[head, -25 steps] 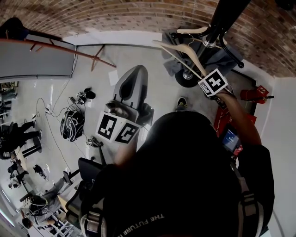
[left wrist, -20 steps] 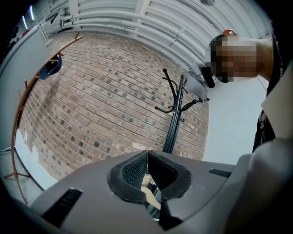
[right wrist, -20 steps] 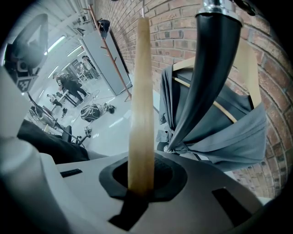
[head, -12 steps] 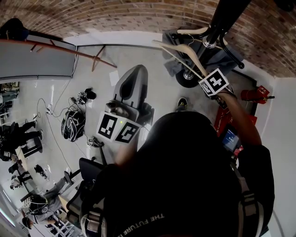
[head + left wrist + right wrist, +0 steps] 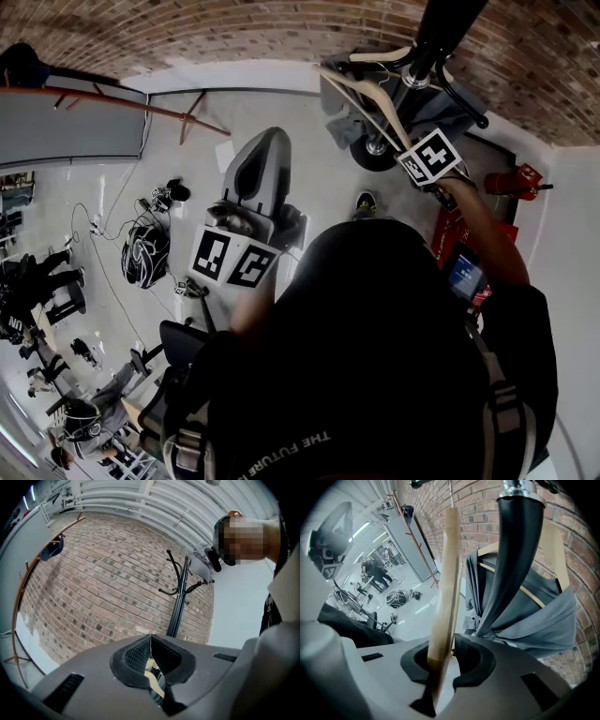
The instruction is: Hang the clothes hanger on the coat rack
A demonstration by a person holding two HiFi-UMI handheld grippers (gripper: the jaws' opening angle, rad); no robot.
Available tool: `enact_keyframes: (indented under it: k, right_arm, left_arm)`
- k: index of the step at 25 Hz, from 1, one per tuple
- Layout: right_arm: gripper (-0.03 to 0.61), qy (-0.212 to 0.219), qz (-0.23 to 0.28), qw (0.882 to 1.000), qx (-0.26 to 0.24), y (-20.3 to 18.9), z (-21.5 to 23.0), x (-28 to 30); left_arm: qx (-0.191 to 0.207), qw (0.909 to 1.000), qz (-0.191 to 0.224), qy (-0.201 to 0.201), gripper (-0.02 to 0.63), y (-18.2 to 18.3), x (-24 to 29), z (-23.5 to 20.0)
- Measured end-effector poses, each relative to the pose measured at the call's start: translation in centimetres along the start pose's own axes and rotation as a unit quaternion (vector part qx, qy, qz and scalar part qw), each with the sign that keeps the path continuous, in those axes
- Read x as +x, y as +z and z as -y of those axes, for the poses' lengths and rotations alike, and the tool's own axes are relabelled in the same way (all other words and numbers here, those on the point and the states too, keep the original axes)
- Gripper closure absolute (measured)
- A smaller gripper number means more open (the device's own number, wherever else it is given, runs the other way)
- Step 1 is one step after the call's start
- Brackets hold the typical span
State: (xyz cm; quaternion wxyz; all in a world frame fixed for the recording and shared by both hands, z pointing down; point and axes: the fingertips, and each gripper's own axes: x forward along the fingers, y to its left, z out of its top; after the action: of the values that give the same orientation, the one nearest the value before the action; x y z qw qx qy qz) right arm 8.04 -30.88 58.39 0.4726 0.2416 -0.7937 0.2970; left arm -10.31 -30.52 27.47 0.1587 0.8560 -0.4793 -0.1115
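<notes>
The right claw [image 5: 440, 667] is clamped on the lower end of a wooden hanger [image 5: 447, 573], which rises straight up from between its jaws. Just right of the claw and a little beyond it stands the black pole of the coat rack [image 5: 518, 550]. A grey garment [image 5: 534, 616] hangs behind the pole.

In the head view the right claw [image 5: 412, 145] is raised ahead of the person. The hanger [image 5: 370, 94] slants up and away from it toward the rack's arms. The hook is at the end far from the claw, and I cannot tell whether it is over an arm yet.

The left claw [image 5: 151, 660] is closed on nothing. It is held lower, with the rack well ahead of it.

The grip sits at one end of the hanger, so the hook end may swing or twist in the jaws and miss the arm. The hanger could also snag the garment close beside it. Opening the claw before the hook seats would let the hanger fall.
</notes>
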Motion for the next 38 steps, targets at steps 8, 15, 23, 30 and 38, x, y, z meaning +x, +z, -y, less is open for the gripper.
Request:
enact_keyframes:
  k: [8, 15, 23, 30, 38]
  right_arm:
    - [0.488, -0.014, 0.036, 0.999, -0.005, 1.4, 0.7, -0.8]
    - [0.462, -0.028, 0.060, 0.997, -0.028, 2.2, 0.6, -2.2]
    - [0.451, -0.082, 0.123, 0.986, -0.074, 4.0, 1.4, -5.3]
    - [0.451, -0.122, 0.184, 0.969, -0.109, 5.4, 0.7, -9.3]
    - [0.453, -0.115, 0.294, 0.942, -0.111, 7.0, -2.1, -14.8]
  left_arm:
    - [0.002, 1.0000, 0.000, -0.003, 0.594, 0.0, 0.1, 0.2]
    - [0.002, 0.9999, -0.004, -0.014, 0.594, -0.2, 0.8, 0.8]
    - [0.000, 0.9996, -0.011, -0.028, 0.594, -0.8, 1.5, 1.3]
    - [-0.002, 0.9990, -0.015, -0.043, 0.594, -1.0, 2.4, 1.9]
    - [-0.001, 0.9982, -0.019, -0.056, 0.594, -1.2, 2.8, 2.6]
